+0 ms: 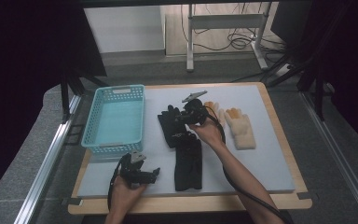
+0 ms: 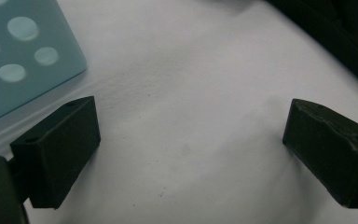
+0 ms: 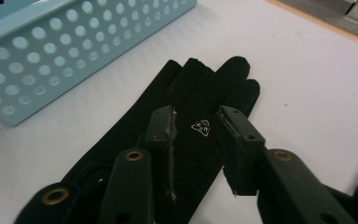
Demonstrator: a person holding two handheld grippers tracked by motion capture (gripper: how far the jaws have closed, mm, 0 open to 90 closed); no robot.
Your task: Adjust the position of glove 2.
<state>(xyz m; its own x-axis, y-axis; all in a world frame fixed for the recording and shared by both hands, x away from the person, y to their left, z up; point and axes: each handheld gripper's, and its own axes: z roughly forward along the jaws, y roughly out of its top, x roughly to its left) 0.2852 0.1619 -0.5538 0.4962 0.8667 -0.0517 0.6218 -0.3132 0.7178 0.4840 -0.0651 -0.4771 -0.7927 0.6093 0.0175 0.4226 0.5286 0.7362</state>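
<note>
I've got the right gripper point(image 3: 198, 140) partly spread over the black glove point(image 3: 186, 126) beside the basket point(image 3: 51, 51); next I drop and pinch it, left gripper point(image 2: 191, 149) spread, idle

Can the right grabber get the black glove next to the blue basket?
Probably yes. The right gripper hangs right over that black glove with its jaws apart, a gap on both sides of the little white logo. Nothing lies between them, and the blue basket sits off to the side.
</note>
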